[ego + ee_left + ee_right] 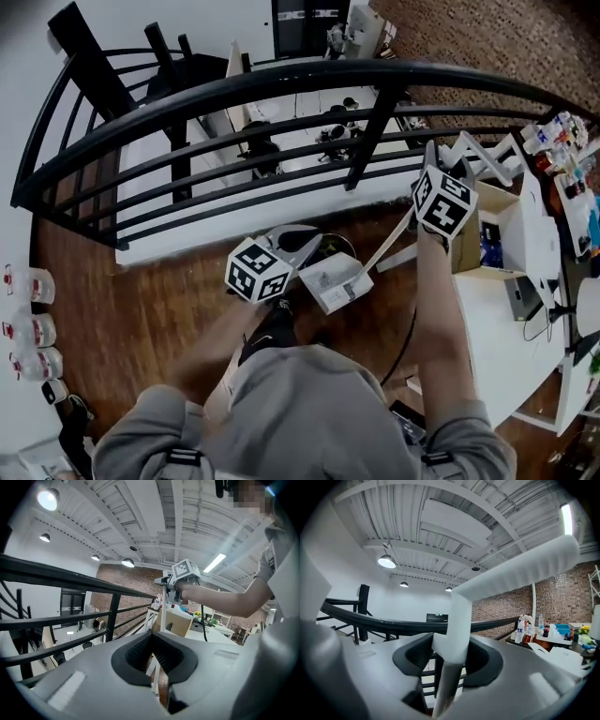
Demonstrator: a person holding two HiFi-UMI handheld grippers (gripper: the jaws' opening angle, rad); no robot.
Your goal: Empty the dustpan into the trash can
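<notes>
A white dustpan (pixel 333 281) hangs low over the wooden floor in front of the person. Its long white handle (pixel 386 246) slants up to my right gripper (pixel 436 164), which is shut on it. In the right gripper view the handle (pixel 459 620) passes up between the pads and bends into a ribbed grip. My left gripper (pixel 305 239) is just left of the pan, apart from it. In its own view the pads (pixel 140 653) meet at the tips with nothing between them. A dark round rim (pixel 342 246) behind the pan may be the trash can, mostly hidden.
A black curved railing (pixel 281 84) runs across just ahead, with a lower level beyond it. A white table (pixel 506 337) carrying an open cardboard box (pixel 487 234) stands at the right. Bottles (pixel 28 323) line the floor at the far left.
</notes>
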